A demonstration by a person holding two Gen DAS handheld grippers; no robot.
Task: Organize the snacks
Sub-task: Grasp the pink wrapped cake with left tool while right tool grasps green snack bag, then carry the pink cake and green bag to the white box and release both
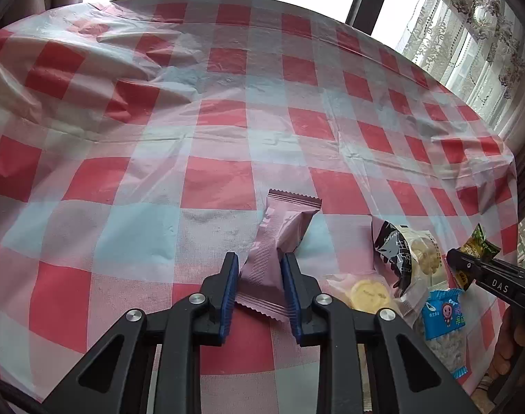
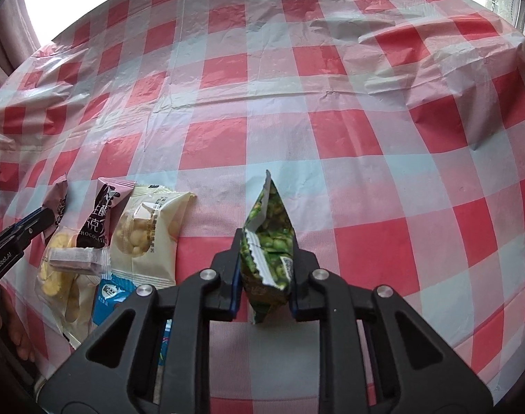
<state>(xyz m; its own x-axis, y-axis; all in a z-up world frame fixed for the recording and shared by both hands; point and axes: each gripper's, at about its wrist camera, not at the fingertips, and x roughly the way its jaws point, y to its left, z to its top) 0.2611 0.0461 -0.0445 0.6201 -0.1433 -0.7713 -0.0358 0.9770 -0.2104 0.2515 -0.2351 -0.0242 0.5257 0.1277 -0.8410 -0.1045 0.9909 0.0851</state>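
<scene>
My left gripper point(image 1: 259, 258) is shut on the near half of a pink snack packet point(image 1: 279, 234), whose far end rests on the checked tablecloth point(image 1: 227, 103). My right gripper point(image 2: 267, 241) is shut on a green pea packet point(image 2: 269, 214) that stands on edge between the pads, tip pointing away. In the left wrist view the right gripper point(image 1: 469, 269) shows at the far right with the green packet point(image 1: 478, 245). In the right wrist view the left gripper point(image 2: 38, 220) shows at the left edge beside the pink packet point(image 2: 58, 200).
Between the two grippers lies a pile of snacks: a chocolate packet point(image 2: 96, 220), a cream biscuit packet point(image 2: 148, 234), a clear cracker packet point(image 2: 58, 276) and a blue packet point(image 2: 110, 296). The cloth point(image 2: 331, 103) is wrinkled at the far corners. Lace curtains point(image 1: 469, 34) hang behind.
</scene>
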